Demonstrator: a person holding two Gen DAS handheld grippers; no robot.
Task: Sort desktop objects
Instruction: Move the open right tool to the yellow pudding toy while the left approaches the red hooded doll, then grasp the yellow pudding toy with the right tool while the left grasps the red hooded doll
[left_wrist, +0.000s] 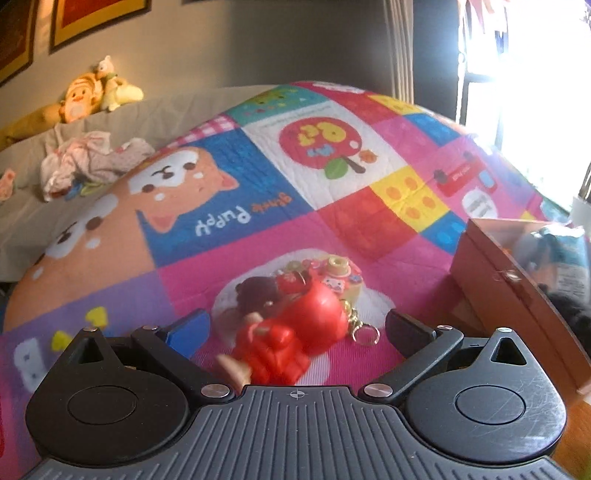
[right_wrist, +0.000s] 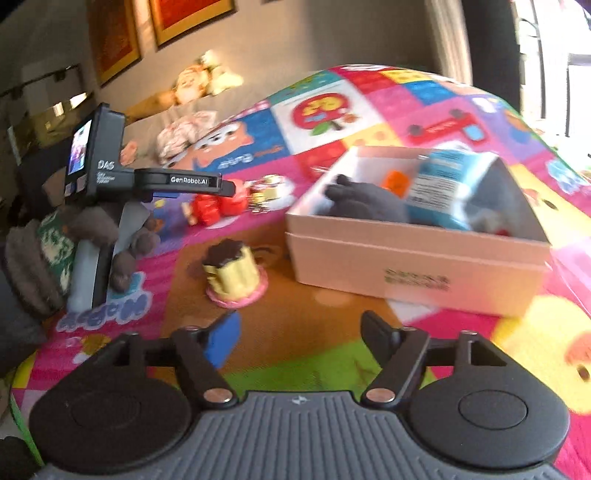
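Both grippers hang spread over the patchwork play quilt, toys loose between them and the box.

From the left wrist, the left gripper (left_wrist: 295, 325) has its fingers released wide, gripping nothing; the red doll figure (left_wrist: 295, 332) lies on the quilt (left_wrist: 369, 229) between them, a keyring (left_wrist: 364, 332) just beside it and a small cake-shaped toy (left_wrist: 338, 273) beyond. The brown edge of the cardboard box (left_wrist: 491, 288) rises close on the right; the quilt runs open toward the far sofa. From the right wrist, the right gripper (right_wrist: 299, 339) is likewise spread and grasping nothing, with bare quilt between its fingers. Ahead stands a yellow cupcake toy (right_wrist: 236, 273), apart from the open box (right_wrist: 417, 258), which holds a dark grey plush (right_wrist: 365, 203), a blue-and-white packet (right_wrist: 443, 184) and something orange. The left gripper's body (right_wrist: 110, 177) hovers at left, over the red doll (right_wrist: 214, 206).
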